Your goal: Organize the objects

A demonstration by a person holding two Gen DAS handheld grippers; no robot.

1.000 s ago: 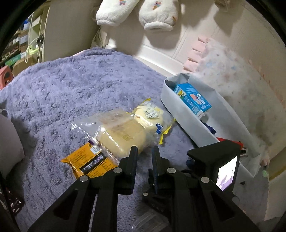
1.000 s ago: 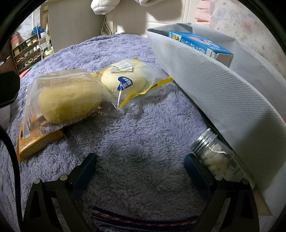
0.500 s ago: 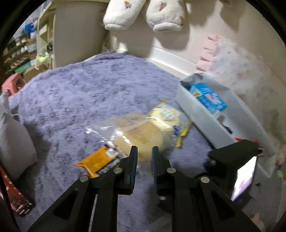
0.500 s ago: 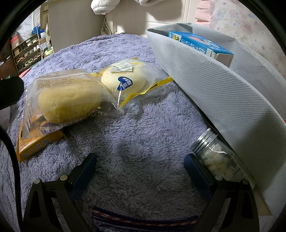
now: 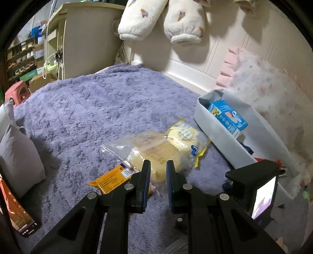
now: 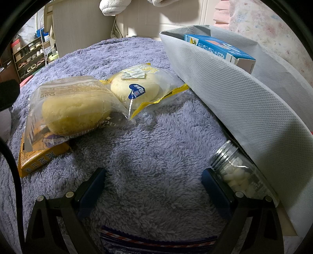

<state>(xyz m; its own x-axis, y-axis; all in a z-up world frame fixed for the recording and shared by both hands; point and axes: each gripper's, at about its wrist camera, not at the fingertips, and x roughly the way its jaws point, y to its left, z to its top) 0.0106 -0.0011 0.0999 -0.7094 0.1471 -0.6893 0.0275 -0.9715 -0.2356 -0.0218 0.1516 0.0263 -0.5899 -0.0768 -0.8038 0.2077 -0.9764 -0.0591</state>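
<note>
On the purple fleece blanket [image 5: 82,109] lie a clear-wrapped yellow bun [image 5: 154,154] [image 6: 72,111], a round bun in a yellow-edged wrapper [image 5: 183,136] [image 6: 138,89] and an orange packet [image 5: 109,178] [image 6: 37,158]. A grey fabric bin [image 5: 221,134] [image 6: 244,97] at the right holds a blue carton [image 5: 228,117] [image 6: 219,48]. My left gripper [image 5: 158,172] is nearly shut and empty, raised above the buns. My right gripper [image 6: 153,179] is open and low over the blanket. A glass jar of white tablets [image 6: 236,172] lies beside its right finger, against the bin.
A grey cushion [image 5: 17,156] and an orange-red book [image 5: 13,211] sit at the left. A striped blue biscuit packet [image 6: 156,244] lies under the right gripper. White fleece sleeves [image 5: 162,17] hang on the back wall. A floral pillow [image 5: 273,101] is behind the bin.
My left gripper has lifted and drawn back from the buns, so more of the blanket and the cushion show. The right gripper has not moved.
</note>
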